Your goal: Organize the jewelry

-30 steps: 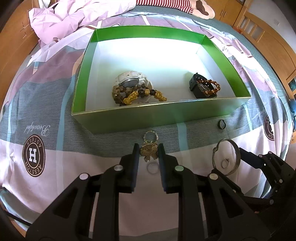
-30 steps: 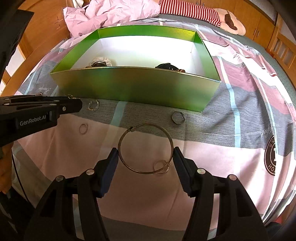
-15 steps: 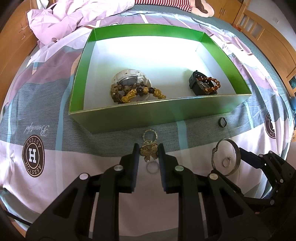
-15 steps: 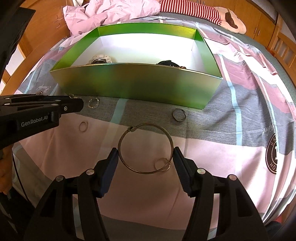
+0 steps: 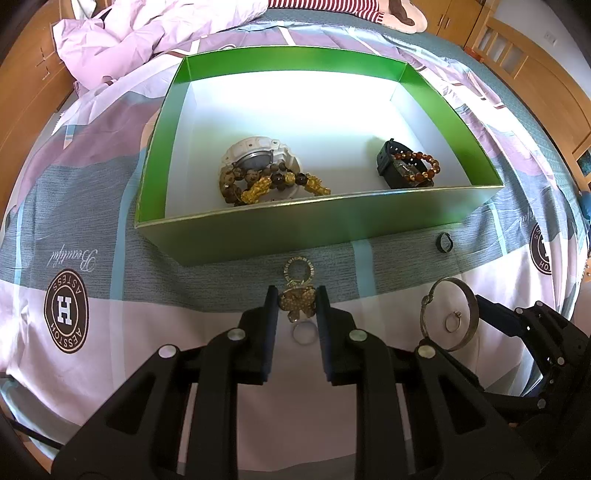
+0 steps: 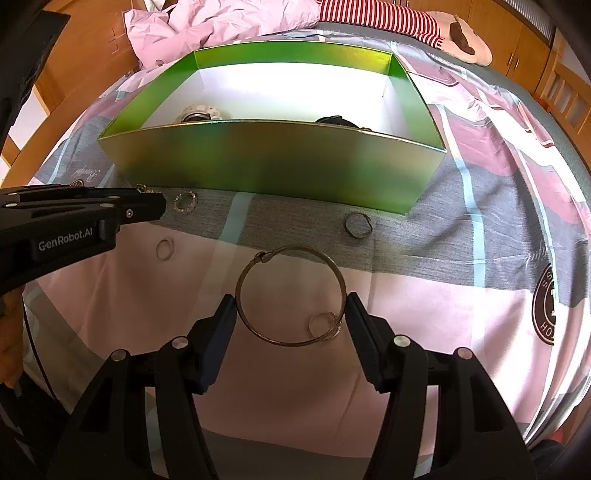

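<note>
My left gripper (image 5: 296, 306) is shut on a gold flower brooch (image 5: 297, 303) and holds it above the bedspread, in front of the green box (image 5: 332, 218). A sparkly ring (image 5: 298, 269) and a plain ring (image 5: 303, 332) lie on the cloth near it. My right gripper (image 6: 291, 314) is shut on a thin silver bangle (image 6: 291, 295), its pads touching both sides. A small ring (image 6: 325, 325) lies inside the bangle's outline. The box holds a white watch (image 5: 258, 158), gold and brown beads (image 5: 273, 186), a black watch (image 5: 399, 170) and an amber bead bracelet (image 5: 417, 162).
A dark ring (image 5: 444, 242) lies on the cloth by the box's right front corner; it also shows in the right wrist view (image 6: 357, 224). A crumpled pink quilt (image 5: 155, 33) lies behind the box. Wooden furniture (image 5: 535, 62) borders the bed.
Both grippers have risen a little with the brooch and the bangle, so more of the box's inside shows. Neither grip has changed.
</note>
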